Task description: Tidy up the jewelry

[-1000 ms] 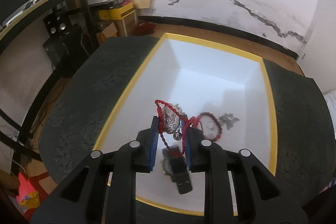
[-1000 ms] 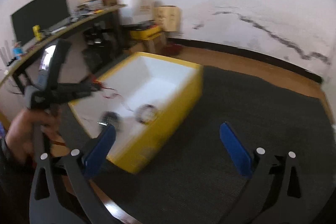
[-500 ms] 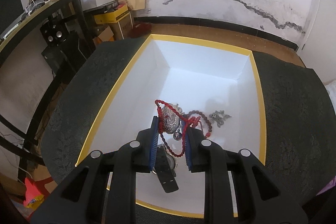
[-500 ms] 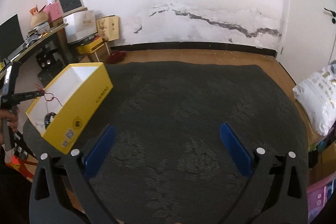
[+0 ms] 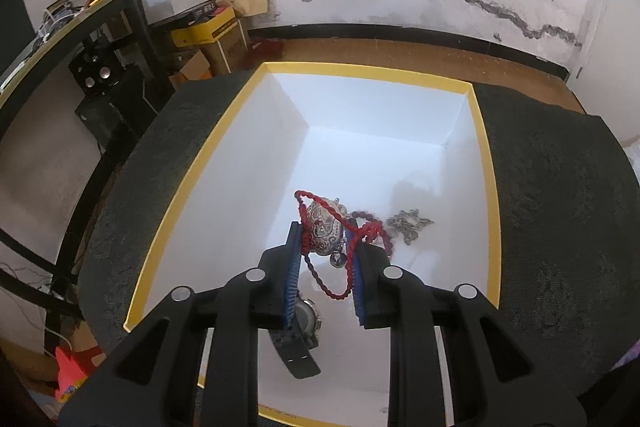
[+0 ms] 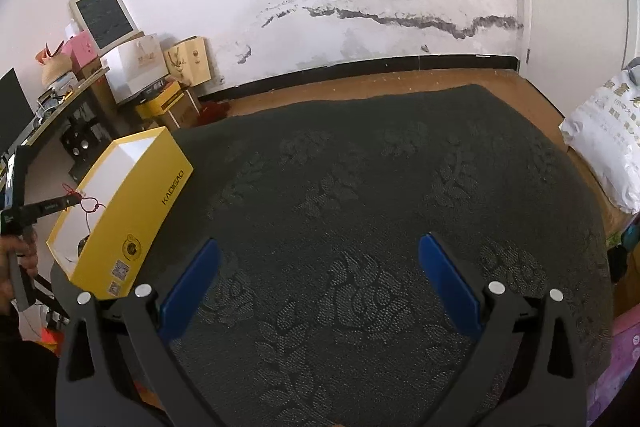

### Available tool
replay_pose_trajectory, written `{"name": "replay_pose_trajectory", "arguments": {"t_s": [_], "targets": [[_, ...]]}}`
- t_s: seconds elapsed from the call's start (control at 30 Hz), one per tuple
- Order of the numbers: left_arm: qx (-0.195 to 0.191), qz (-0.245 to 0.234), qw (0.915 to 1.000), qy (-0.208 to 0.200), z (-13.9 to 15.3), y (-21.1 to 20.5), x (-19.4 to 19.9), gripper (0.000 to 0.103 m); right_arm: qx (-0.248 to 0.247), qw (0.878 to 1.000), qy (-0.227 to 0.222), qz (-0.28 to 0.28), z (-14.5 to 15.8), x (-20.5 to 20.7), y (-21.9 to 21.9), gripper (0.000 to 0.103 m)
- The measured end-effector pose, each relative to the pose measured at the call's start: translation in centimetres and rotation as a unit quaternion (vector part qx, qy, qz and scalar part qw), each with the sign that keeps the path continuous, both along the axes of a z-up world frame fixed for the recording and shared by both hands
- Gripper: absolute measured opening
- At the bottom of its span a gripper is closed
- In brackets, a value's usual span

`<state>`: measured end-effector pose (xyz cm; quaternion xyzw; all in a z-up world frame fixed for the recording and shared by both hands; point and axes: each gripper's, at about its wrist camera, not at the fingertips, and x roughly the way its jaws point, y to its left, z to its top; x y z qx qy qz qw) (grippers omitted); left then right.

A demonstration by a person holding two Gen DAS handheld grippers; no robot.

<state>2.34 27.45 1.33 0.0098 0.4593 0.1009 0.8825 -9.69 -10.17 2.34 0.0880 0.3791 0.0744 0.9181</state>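
Red cord necklace (image 5: 320, 259) with its silver pendant (image 5: 325, 227) hangs pinched in the left hand-held gripper (image 5: 322, 263) over the yellow box (image 5: 192, 183); a watch (image 5: 298, 339) lies below. The right hand-held gripper (image 6: 316, 291) is spread wide above the dark desk (image 6: 380, 187).

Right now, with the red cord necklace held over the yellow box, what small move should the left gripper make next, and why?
Probably lower a little, then open. The left gripper is shut on the silver pendant necklace, already above the yellow box where a watch and chain lie; its red cord hangs inside the rim.
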Motion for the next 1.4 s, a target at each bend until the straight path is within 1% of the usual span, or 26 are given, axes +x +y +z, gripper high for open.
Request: {"name": "replay_pose_trajectory", "arguments": {"t_s": [0.03,0.07,0.1,0.13,0.17,0.2,0.27,0.3,0.37,0.43,0.5,0.57,0.6,0.63,0.73,0.77,0.83,0.9,0.93,0.97,1.03,1.1,1.17,1.27,1.33,1.4], "targets": [[0.004,0.002,1.0000,0.000,0.0,-0.1,0.1,0.024,-0.001,1.000,0.002,0.002,-0.1,0.0,0.0,0.096],[0.006,0.003,1.0000,0.003,-0.1,-0.2,0.2,0.028,-0.003,1.000,0.003,0.003,-0.2,-0.1,0.0,0.096],[0.009,0.004,0.9999,0.003,-0.1,-0.4,0.3,0.046,-0.004,1.000,0.004,0.005,-0.3,-0.2,0.0,0.096],[0.016,0.007,0.9998,-0.003,0.0,-0.5,0.4,0.059,-0.006,1.000,0.005,0.008,-0.4,-0.3,0.1,0.096],[0.020,0.007,0.9997,-0.012,0.2,-0.7,0.4,0.080,-0.009,1.000,0.004,0.010,-0.4,-0.4,0.1,0.096],[0.025,0.005,0.9995,-0.021,0.4,-0.9,0.3,0.086,-0.011,1.000,0.002,0.012,-0.4,-0.4,0.1,0.096],[0.032,0.008,0.9991,-0.027,0.7,-1.0,0.3,0.089,-0.013,1.000,-0.002,0.015,-0.3,-0.6,0.0,0.096],[0.029,0.010,0.9992,-0.028,0.8,-0.9,0.1,0.091,-0.011,1.000,-0.004,0.015,-0.3,-0.8,-0.1,0.096],[0.011,0.022,0.9993,-0.028,0.8,-0.3,-0.4,0.091,-0.005,1.000,-0.008,0.012,0.0,-1.1,-0.4,0.096],[-0.020,0.034,0.9985,-0.038,1.0,0.0,-1.1,0.091,0.001,1.000,-0.005,0.009,0.1,-1.5,-0.6,0.096],[-0.075,0.041,0.9952,-0.048,1.8,-0.1,-2.3,0.091,0.001,1.000,0.000,0.007,0.4,-2.0,-0.8,0.096],[-0.112,0.037,0.9917,-0.050,2.9,-0.9,-3.1,0.093,-0.012,1.000,0.003,0.001,1.3,-2.6,-1.0,0.096],[-0.119,0.034,0.9910,-0.052,3.4,-1.6,-3.5,0.095,-0.016,1.000,0.002,0.001,1.7,-2.8,-0.9,0.096],[-0.116,0.030,0.9914,-0.052,3.9,-2.5,-3.7,0.095,-0.022,1.000,-0.005,0.002,2.5,-3.1,-1.0,0.096],[-0.087,0.002,0.9941,-0.064,5.3,-7.4,-4.7,0.095,-0.032,0.999,-0.006,-0.002,3.9,-3.1,-1.3,0.096],[-0.087,-0.007,0.9938,-0.069,5.4,-8.9,-5.0,0.095,-0.029,1.000,-0.011,-0.001,4.1,-3.0,-1.5,0.096],[-0.098,-0.029,0.9920,-0.074,5.2,-11.5,-5.5,0.095,-0.041,0.999,-0.020,-0.007,3.8,-2.3,-1.9,0.096],[-0.117,-0.061,0.9886,-0.072,4.1,-14.8,-5.8,0.096,-0.053,0.998,-0.025,-0.023,2.9,-1.5,-2.5,0.096],[-0.115,-0.076,0.9879,-0.071,3.4,-16.3,-5.9,0.096,-0.052,0.998,-0.022,-0.034,2.6,-1.2,-2.8,0.096],[-0.107,-0.086,0.9878,-0.074,3.0,-17.4,-6.1,0.096,-0.037,0.998,-0.018,-0.048,2.2,-0.8,-3.3,0.096],[-0.073,-0.106,0.9881,-0.085,2.0,-19.7,-6.5,0.096,-0.018,0.998,-0.007,-0.066,1.5,0.0,-3.9,0.096],[-0.038,-0.131,0.9871,-0.084,0.8,-22.0,-6.4,0.096,-0.019,0.997,-0.004,-0.077,1.2,0.6,-4.0,0.096],[-0.034,-0.146,0.9854,-0.081,0.2,-23.1,-6.1,0.096,-0.033,0.996,-0.004,-0.080,0.9,1.0,-3.7,0.096],[-0.034,-0.159,0.9832,-0.084,-0.4,-24.0,-5.6,0.096,-0.053,0.996,-0.003,-0.066,0.4,1.2,-3.1,0.096],[-0.040,-0.159,0.9830,-0.083,-0.6,-24.1,-5.2,0.096,-0.065,0.996,-0.002,-0.060,0.0,1.4,-3.2,0.096],[-0.052,-0.160,0.9826,-0.078,-0.9,-24.4,-4.7,0.096,-0.061,0.996,0.001,-0.062,-0.1,1.4,-3.5,0.096]]}}
